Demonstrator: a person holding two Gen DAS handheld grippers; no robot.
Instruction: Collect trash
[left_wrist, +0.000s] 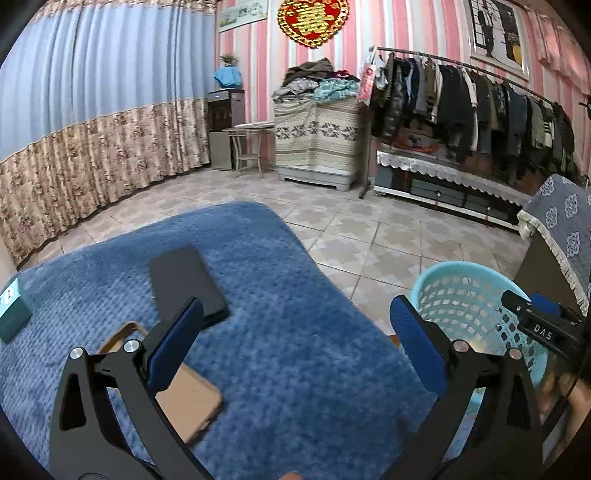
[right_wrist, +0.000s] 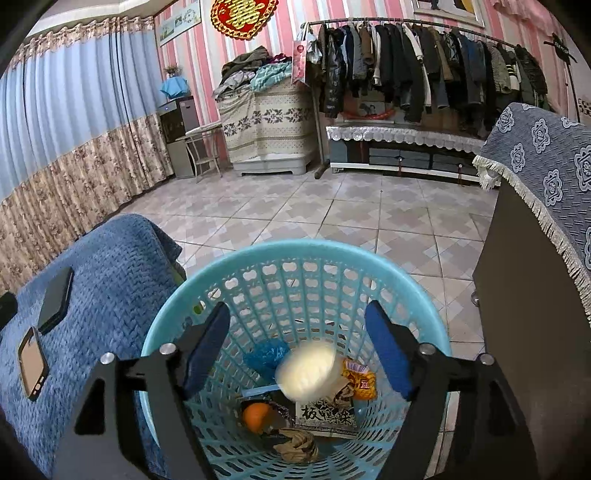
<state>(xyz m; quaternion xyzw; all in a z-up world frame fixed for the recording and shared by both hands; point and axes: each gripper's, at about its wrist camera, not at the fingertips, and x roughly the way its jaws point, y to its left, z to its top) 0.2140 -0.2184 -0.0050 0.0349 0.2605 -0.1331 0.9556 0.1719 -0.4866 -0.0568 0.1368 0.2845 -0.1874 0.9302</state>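
Right gripper (right_wrist: 297, 350) hangs directly over the turquoise basket (right_wrist: 207, 280), jaws spread wide, nothing between the pads; a pale round cup-like piece (right_wrist: 306, 376), blurred, sits in the air just inside the basket mouth, so I judge the step in hand is the drop itself. Below it in the basket: an orange (right_wrist: 256, 417), a blue crumpled bag (right_wrist: 266, 356), a yellow snack wrapper (right_wrist: 360, 382), a printed packet (right_wrist: 327, 415), a brown paper wad (right_wrist: 297, 445). To do this well, keep the jaws centred over the basket opening and hold them apart until the piece has cleared the pads, then lift straight up so a finger does not clip the rim. Left gripper (left_wrist: 295, 332) hovers over the blue blanket (left_wrist: 295, 350) beside the basket, jaws also wide and empty. On the blanket away from the basket lie a black phone (left_wrist: 188, 284), a tan phone case (left_wrist: 192, 402) and a teal box (left_wrist: 13, 314); none reads as trash to me, so the left should pass them by. No more trash shows on the blanket
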